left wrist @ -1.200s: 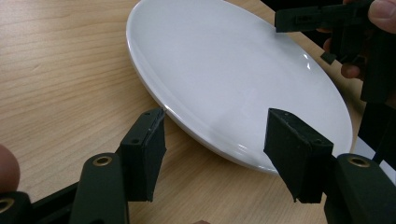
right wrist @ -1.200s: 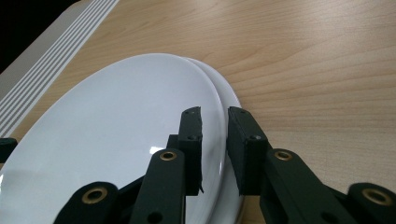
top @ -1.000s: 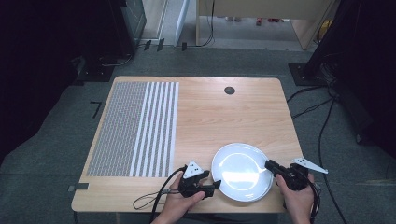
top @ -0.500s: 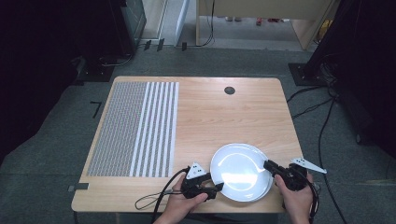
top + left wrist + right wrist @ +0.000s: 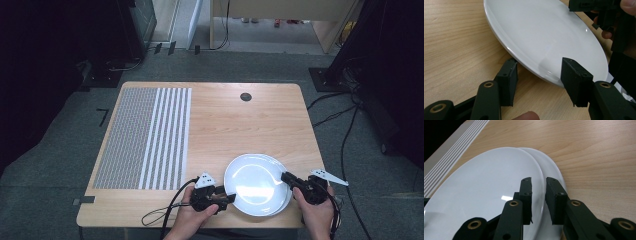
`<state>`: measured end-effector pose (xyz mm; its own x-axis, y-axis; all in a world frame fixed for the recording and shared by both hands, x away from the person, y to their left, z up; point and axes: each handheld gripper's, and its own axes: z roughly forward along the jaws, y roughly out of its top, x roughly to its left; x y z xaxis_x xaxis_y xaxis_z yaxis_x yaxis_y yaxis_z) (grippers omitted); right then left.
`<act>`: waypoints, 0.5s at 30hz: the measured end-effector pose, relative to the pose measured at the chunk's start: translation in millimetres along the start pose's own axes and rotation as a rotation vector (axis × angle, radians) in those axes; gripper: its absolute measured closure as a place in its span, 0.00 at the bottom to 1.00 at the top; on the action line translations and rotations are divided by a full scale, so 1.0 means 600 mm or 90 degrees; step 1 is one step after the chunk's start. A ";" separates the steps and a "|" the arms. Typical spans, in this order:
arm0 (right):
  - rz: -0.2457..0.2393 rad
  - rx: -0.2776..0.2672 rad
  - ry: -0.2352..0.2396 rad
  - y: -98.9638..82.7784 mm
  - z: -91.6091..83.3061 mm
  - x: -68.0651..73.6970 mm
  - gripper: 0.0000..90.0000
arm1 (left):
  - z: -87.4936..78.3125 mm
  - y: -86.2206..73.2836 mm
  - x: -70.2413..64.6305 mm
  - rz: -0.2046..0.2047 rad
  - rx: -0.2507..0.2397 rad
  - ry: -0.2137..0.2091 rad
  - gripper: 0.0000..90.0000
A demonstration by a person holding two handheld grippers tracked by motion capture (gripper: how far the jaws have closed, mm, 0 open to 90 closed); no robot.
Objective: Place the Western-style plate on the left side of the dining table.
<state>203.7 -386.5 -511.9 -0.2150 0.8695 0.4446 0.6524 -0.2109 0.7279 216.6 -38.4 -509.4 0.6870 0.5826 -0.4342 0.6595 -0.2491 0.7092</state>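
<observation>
A: While the right claw (image 5: 538, 195) sits pinched on the near-right rim of the upper plate (image 5: 255, 181), we note the left claw (image 5: 537, 80) straddling that plate's opposite rim; its jaws have just been closing, one pad under the rim, one over it, not yet pressing.

B: Agreed; we place both plates at the worktop's (image 5: 235, 125) near-right corner, the upper one tipped over the lower plate (image 5: 551, 170), which peeks out on the right claw's side.

A: So the rim lies straight ahead of each claw, between them; we judge a two-sided lift comes next.
</observation>
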 end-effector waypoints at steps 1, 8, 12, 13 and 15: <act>0.000 0.001 0.001 0.000 0.000 0.000 0.85 | -0.002 0.001 0.002 -0.008 0.001 -0.003 0.53; 0.003 0.001 0.003 0.000 0.000 0.000 0.86 | -0.020 0.003 0.016 -0.029 -0.011 -0.017 0.52; 0.005 0.003 0.007 0.000 0.001 0.001 0.87 | -0.026 0.005 0.023 -0.035 -0.014 -0.014 0.54; 0.006 0.002 0.009 0.000 0.001 0.001 0.87 | -0.026 0.005 0.023 -0.034 -0.014 -0.016 0.54; 0.009 -0.001 0.017 0.000 0.001 0.002 0.87 | -0.027 0.004 0.024 -0.035 -0.014 -0.020 0.56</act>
<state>203.7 -385.2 -511.4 -0.2247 0.8541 0.4691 0.6541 -0.2246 0.7223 223.5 -17.9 -504.8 0.6599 0.5698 -0.4897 0.6897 -0.2009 0.6957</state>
